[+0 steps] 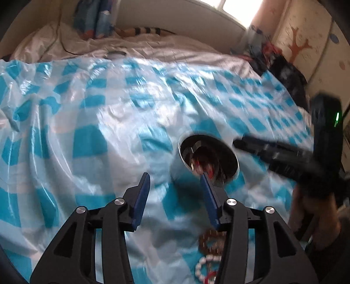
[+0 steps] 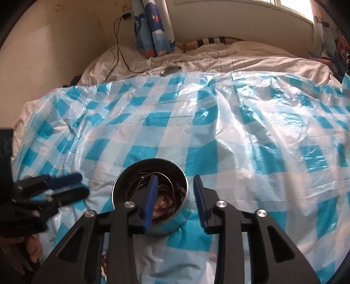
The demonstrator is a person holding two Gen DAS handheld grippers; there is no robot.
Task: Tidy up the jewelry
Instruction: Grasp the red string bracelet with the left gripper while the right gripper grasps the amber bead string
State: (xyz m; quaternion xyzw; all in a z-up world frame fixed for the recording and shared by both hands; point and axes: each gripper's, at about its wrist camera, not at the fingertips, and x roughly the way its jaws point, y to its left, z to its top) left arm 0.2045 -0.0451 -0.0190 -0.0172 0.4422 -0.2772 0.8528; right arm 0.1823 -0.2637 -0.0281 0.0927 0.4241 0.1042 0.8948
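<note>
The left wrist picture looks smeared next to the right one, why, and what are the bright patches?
Left wrist view: motion blur smears the checked plastic sheet, metal cup and right gripper; the window is blown out. Right wrist view: mostly sharp, window glare glints off the sheet's wrinkles; fisheye bends both.

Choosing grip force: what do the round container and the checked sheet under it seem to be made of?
The round container looks like polished metal, probably steel: its rim and inner wall mirror the light and the jewelry inside. The checked sheet looks like thin glossy plastic film, not cloth: sharp creases, bright glare patches, slight translucency.
</note>
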